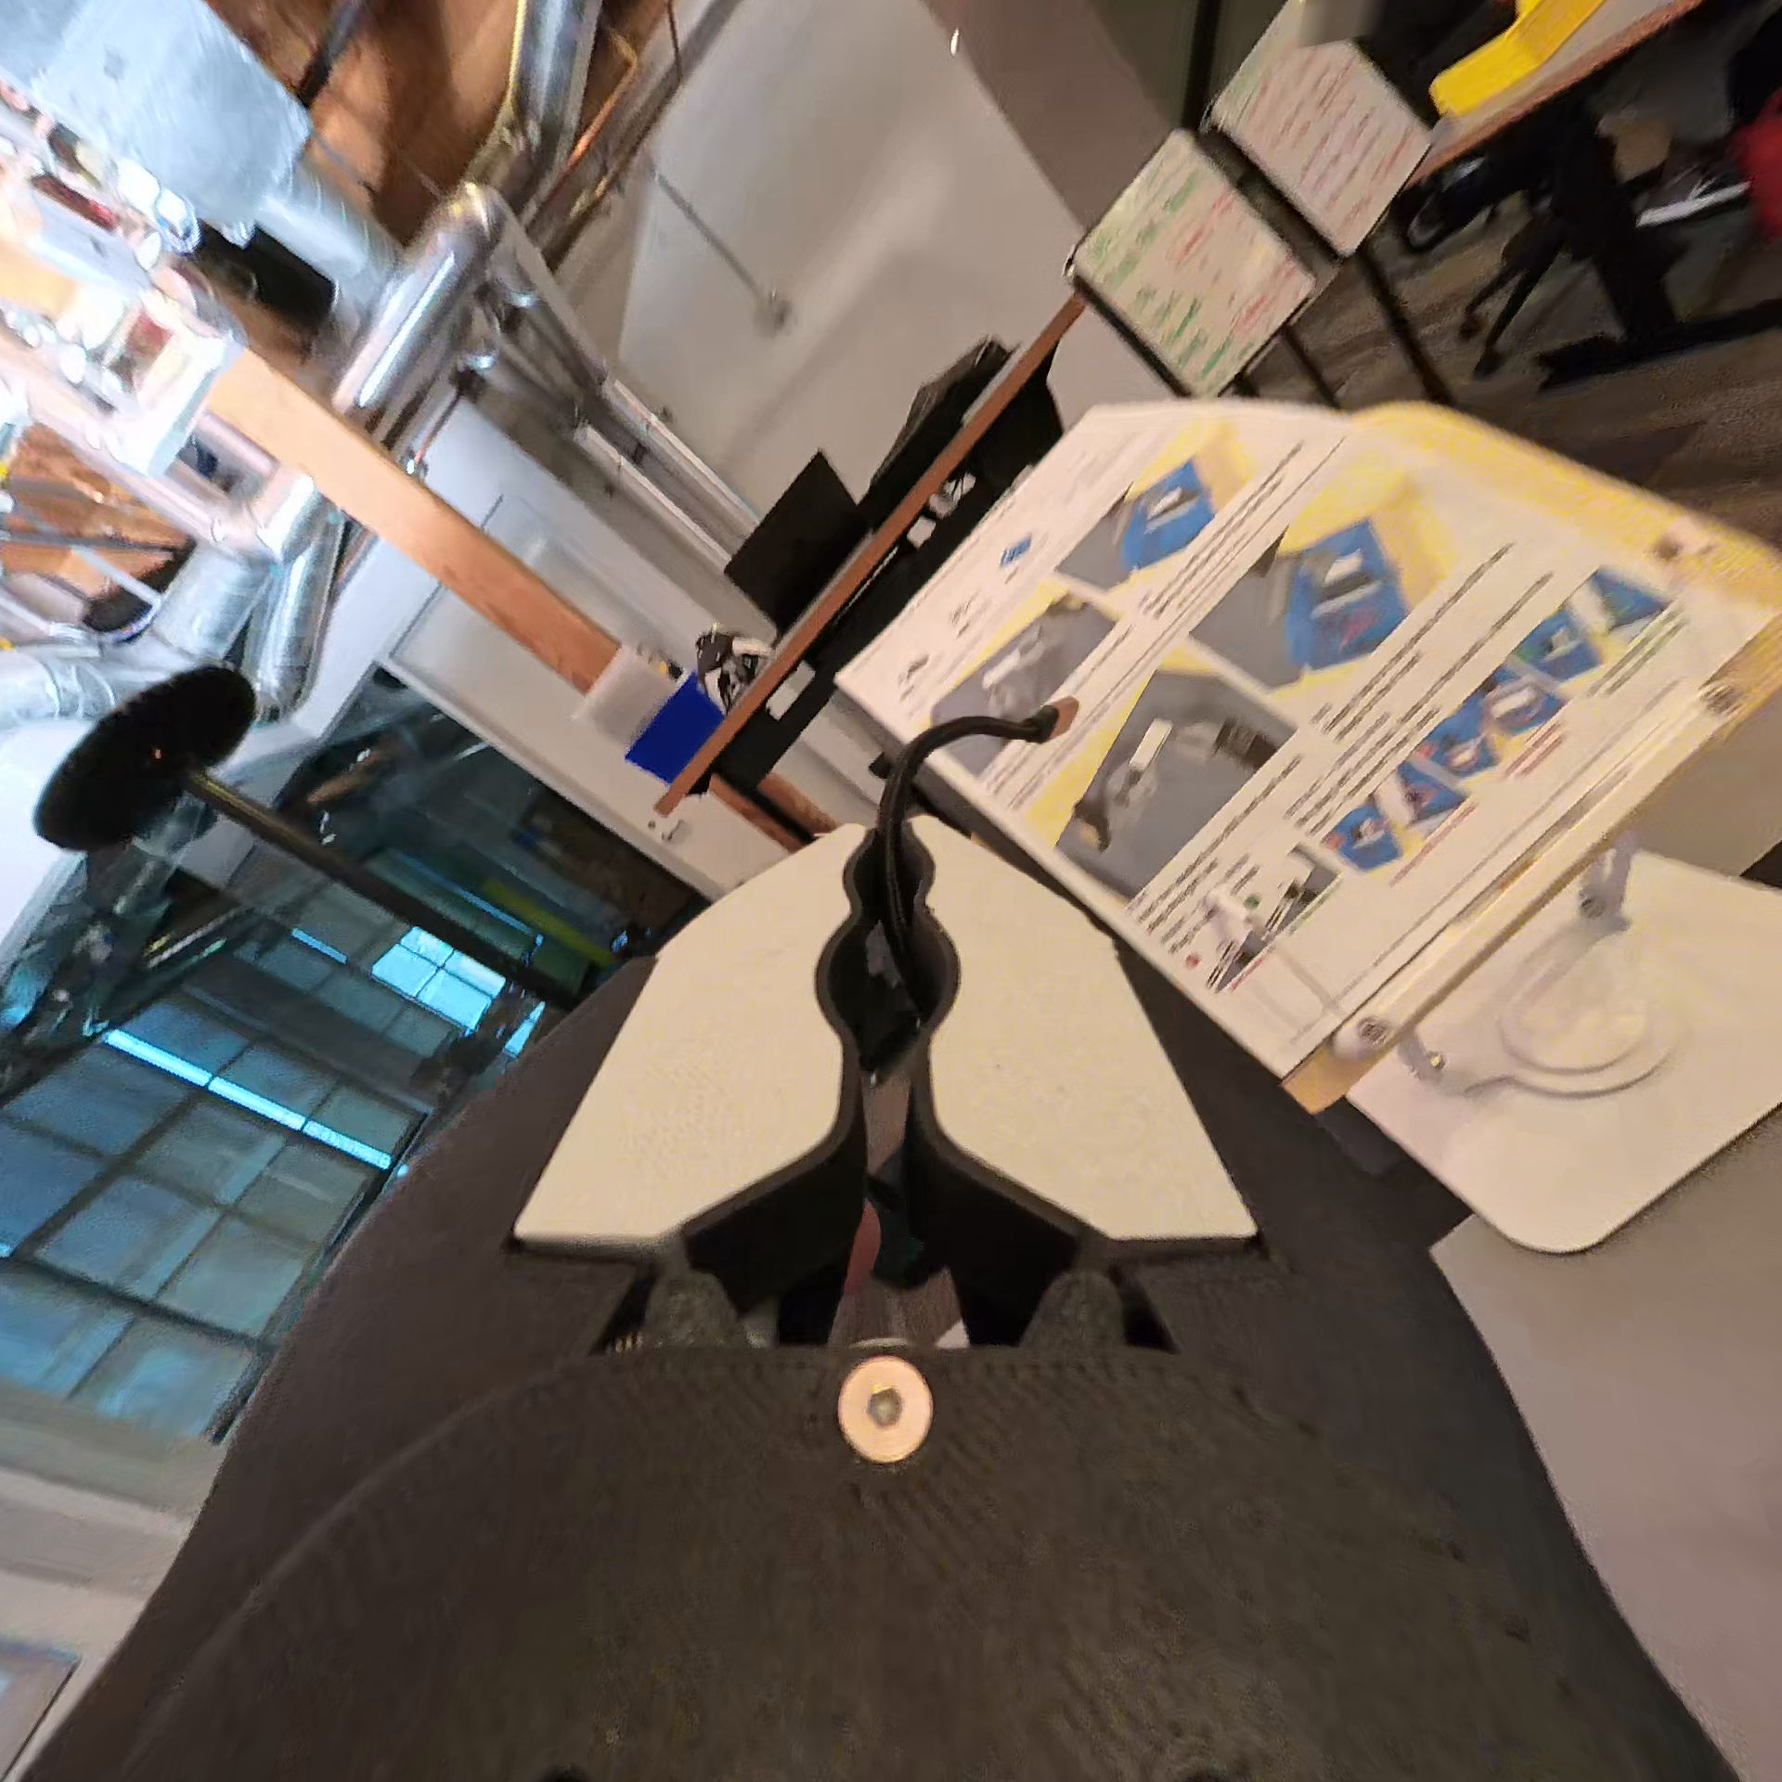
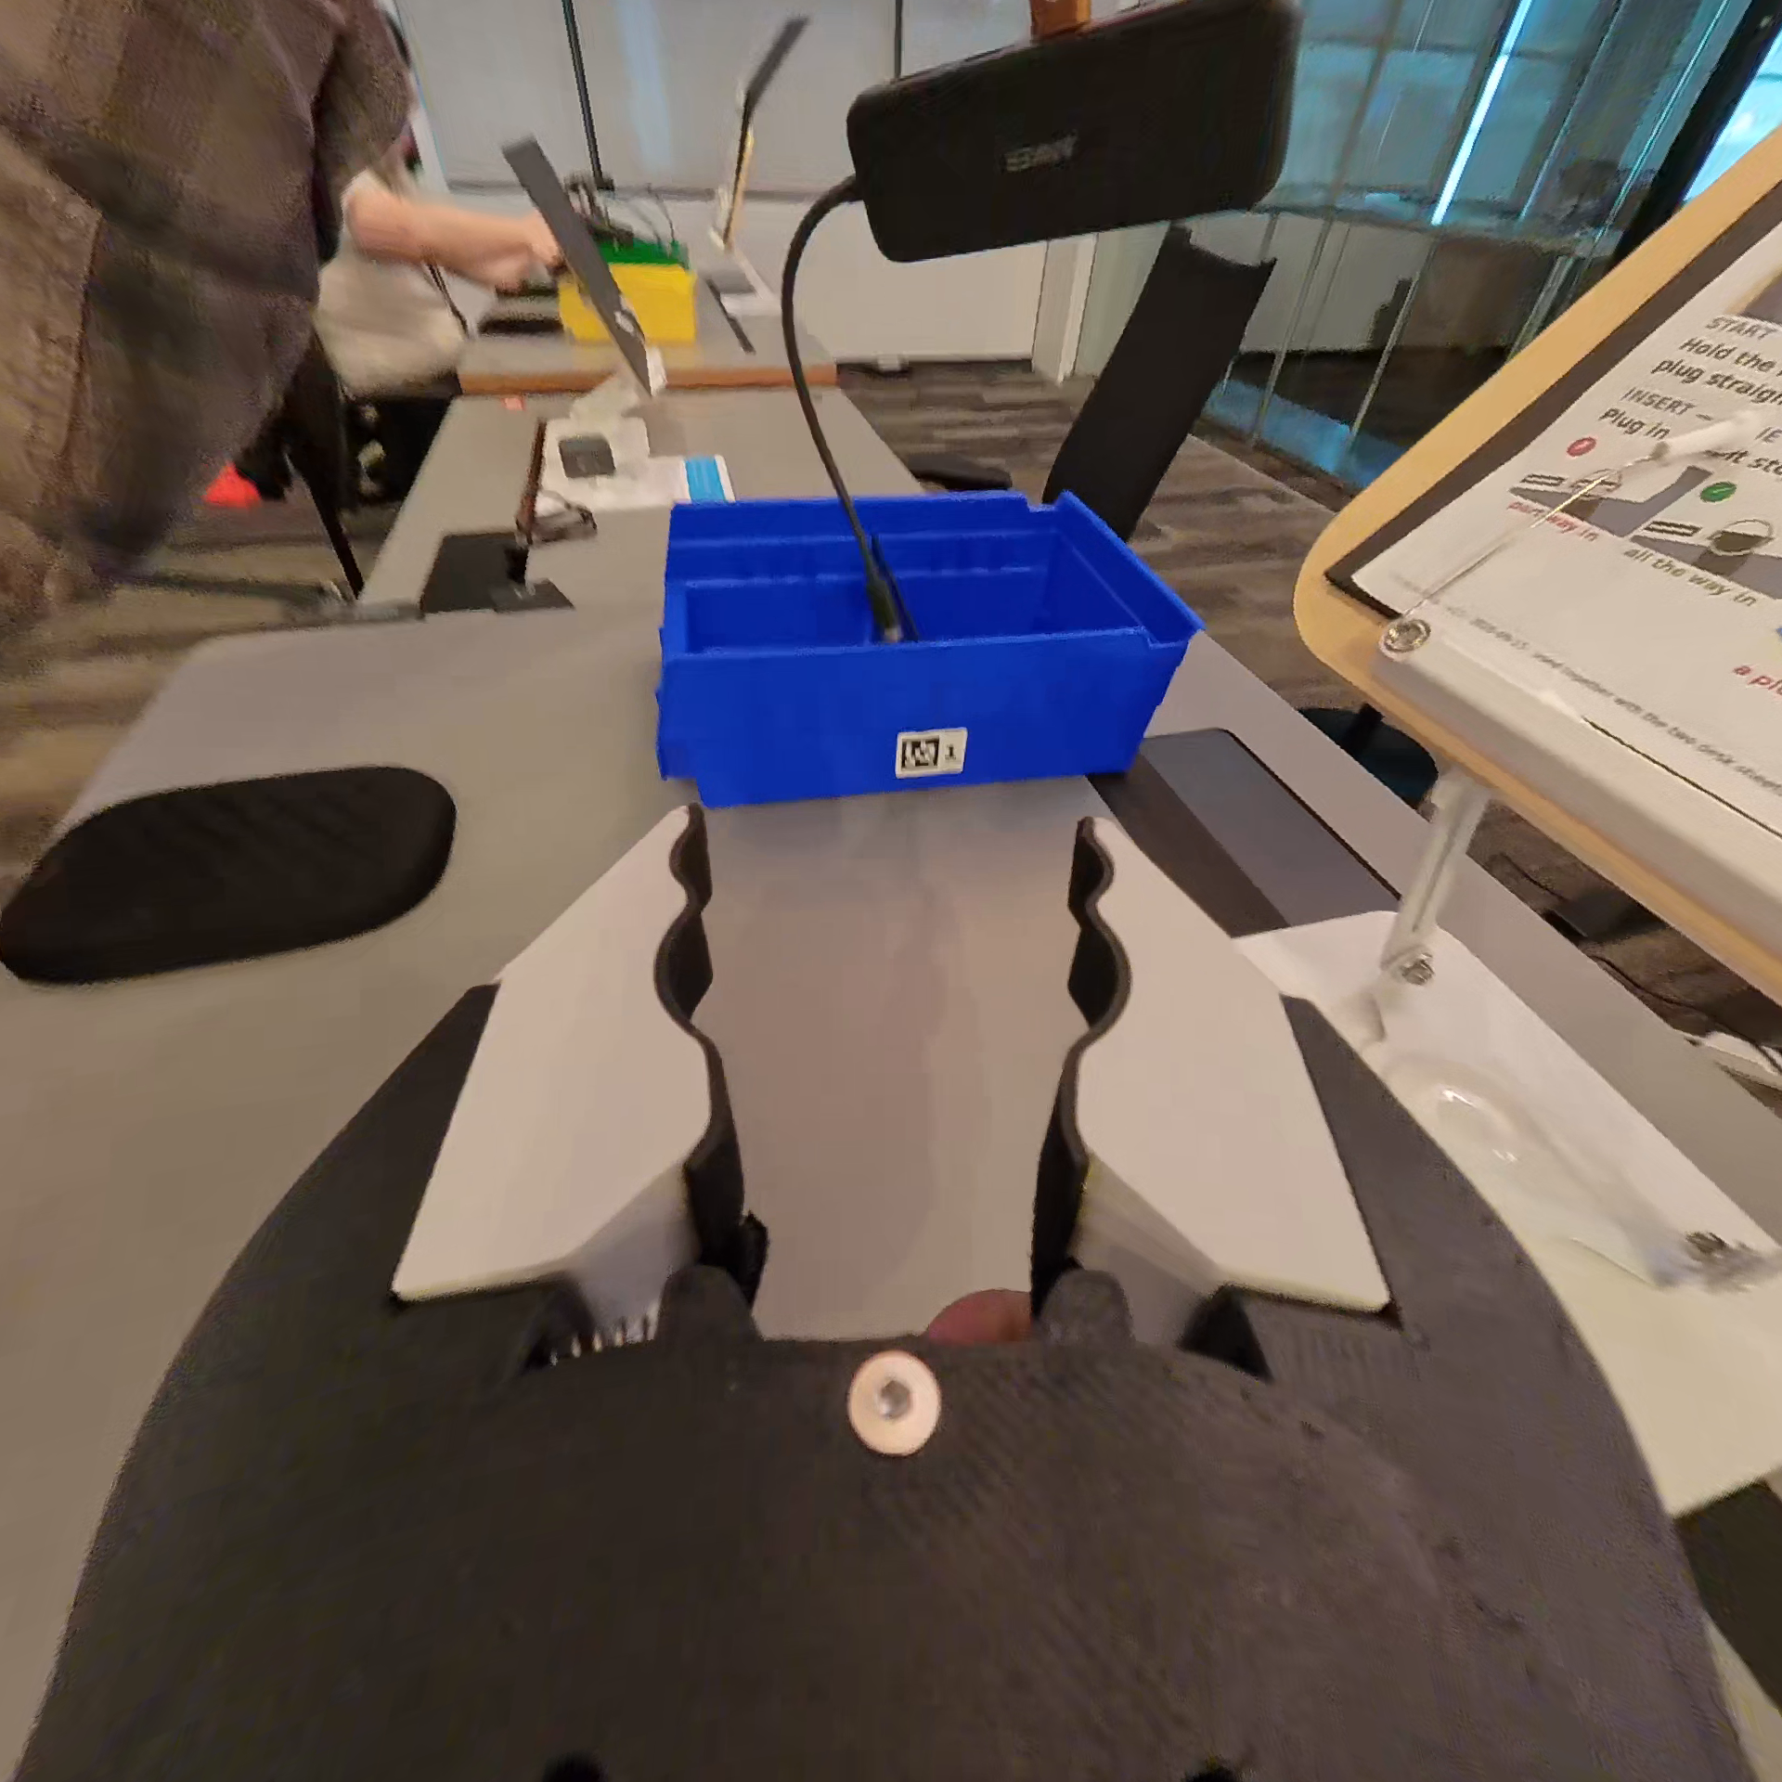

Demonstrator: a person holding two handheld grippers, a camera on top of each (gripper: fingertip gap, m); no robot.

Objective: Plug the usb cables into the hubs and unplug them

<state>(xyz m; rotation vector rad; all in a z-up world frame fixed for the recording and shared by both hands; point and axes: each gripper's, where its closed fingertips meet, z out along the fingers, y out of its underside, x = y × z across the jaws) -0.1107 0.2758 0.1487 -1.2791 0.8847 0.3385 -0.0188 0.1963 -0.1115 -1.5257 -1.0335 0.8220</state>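
While left gripper clamps cable, right gripper gapes; hub (right view only).

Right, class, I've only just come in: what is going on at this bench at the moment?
A person is working with two handheld grippers. The left gripper is shut on a thin black cable, raised off the grey table. In the right wrist view, a black USB hub hangs in the air above a blue bin, its own cable trailing down into the bin. The right gripper is open and holds nothing, pointing at the bin.
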